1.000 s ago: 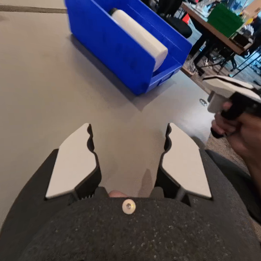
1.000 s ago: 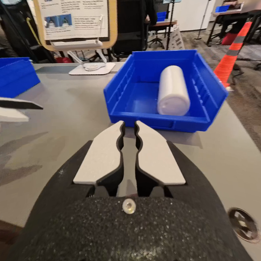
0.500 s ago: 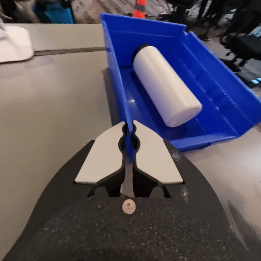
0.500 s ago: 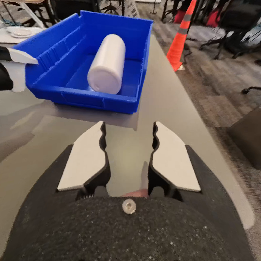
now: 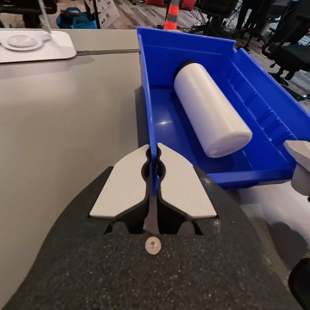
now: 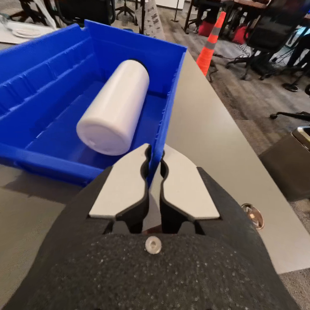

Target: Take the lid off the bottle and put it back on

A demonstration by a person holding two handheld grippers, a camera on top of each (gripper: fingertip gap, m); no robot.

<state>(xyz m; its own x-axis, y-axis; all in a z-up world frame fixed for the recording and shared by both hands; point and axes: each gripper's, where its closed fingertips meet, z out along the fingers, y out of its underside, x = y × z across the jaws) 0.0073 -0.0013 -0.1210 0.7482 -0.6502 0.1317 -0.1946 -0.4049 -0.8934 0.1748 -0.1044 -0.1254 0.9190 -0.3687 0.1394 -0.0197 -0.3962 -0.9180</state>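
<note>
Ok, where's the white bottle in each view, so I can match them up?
Left wrist view: the bottle lies on its side in the blue bin, right of centre, base toward the camera.
Right wrist view: the bottle lies in the bin, left of centre, base forward.
Shared landmark: the orange cone behind.

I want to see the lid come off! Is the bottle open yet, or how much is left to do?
Not yet. The white bottle lies on its side in the blue bin, its dark lid on. The left claw pinches one bin wall and the right claw pinches the other. Picking up the bottle, taking the lid off and putting it back on are left.
</note>
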